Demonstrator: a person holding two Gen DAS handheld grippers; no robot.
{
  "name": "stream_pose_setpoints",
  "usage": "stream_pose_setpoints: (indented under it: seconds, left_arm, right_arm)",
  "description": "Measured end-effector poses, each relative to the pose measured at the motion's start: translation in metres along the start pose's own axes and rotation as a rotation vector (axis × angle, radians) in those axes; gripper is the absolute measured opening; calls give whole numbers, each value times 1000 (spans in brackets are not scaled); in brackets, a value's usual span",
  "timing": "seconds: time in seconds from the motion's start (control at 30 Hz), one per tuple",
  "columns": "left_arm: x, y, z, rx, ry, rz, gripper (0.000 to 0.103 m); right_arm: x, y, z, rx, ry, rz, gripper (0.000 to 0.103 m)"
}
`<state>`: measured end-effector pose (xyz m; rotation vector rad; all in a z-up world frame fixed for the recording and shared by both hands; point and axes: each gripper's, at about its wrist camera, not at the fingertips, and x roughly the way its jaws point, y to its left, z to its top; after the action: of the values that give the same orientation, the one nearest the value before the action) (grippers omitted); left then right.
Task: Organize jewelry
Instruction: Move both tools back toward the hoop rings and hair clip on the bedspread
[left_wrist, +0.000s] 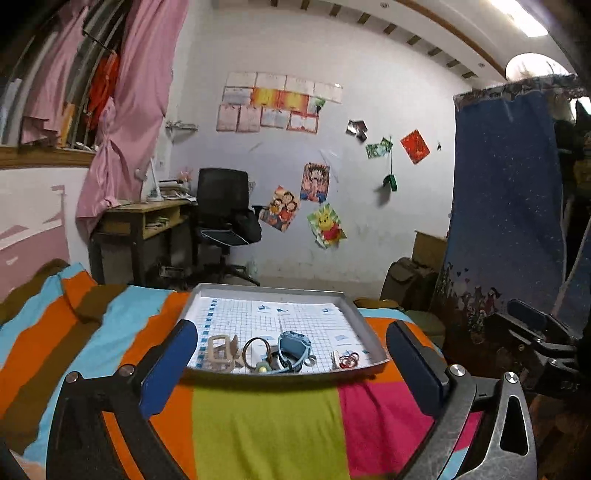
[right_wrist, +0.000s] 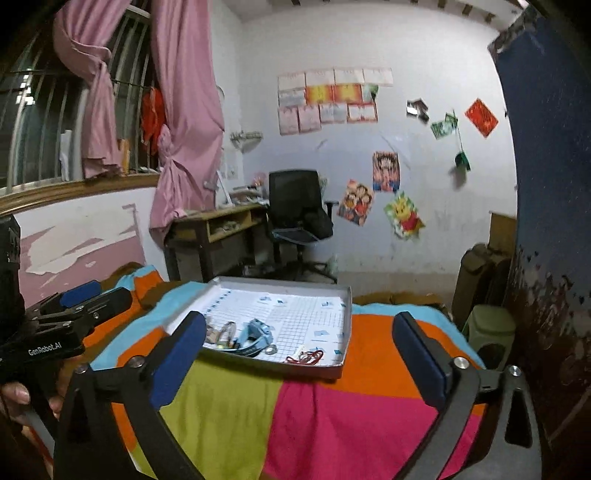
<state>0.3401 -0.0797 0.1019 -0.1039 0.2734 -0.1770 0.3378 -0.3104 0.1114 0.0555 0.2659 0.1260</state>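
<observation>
Grey metal makes up the shallow tray (left_wrist: 360, 314) that sits on a bed with a blanket (left_wrist: 266, 424) of bright blocks: orange, green, pink and light blue. White squared paper lines the tray. All the jewelry lies along the near edge of it. From left to right there is a tan hair clip (left_wrist: 220, 350), a dark hair band ring (left_wrist: 257, 349), a small green piece (left_wrist: 262, 366), a blue pouch with a light blue cord (left_wrist: 294, 345), and a little heap of red rings (left_wrist: 349, 359). The clip, band and pouch are close together; the red rings lie a bit apart, near the right wall.

The left hand-held gripper (left_wrist: 291, 363) hangs in front of the tray with its blue-padded fingers spread wide and nothing between them. The right hand-held gripper (right_wrist: 301, 354) is also spread wide and holds nothing. It hangs over the blanket, near the tray's front edge. In the right wrist view, a person's fingers show at the lower left.
</observation>
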Motion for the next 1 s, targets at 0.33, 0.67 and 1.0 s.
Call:
stream_pose_setpoints:
  seconds: [0.33, 0.67, 1.0]
  left_arm:
    - [-112, 0, -13, 18, -108, 13, 103]
    - [-183, 4, -53, 8, -94, 31, 103]
    - [-225, 11, -115, -20, -9, 57, 103]
  right_arm:
    - [-120, 23, 1, -18, -117, 6, 101]
    - [-200, 51, -39, -44, -121, -5, 101]
    - [-242, 70, -96, -51, -72, -35, 101]
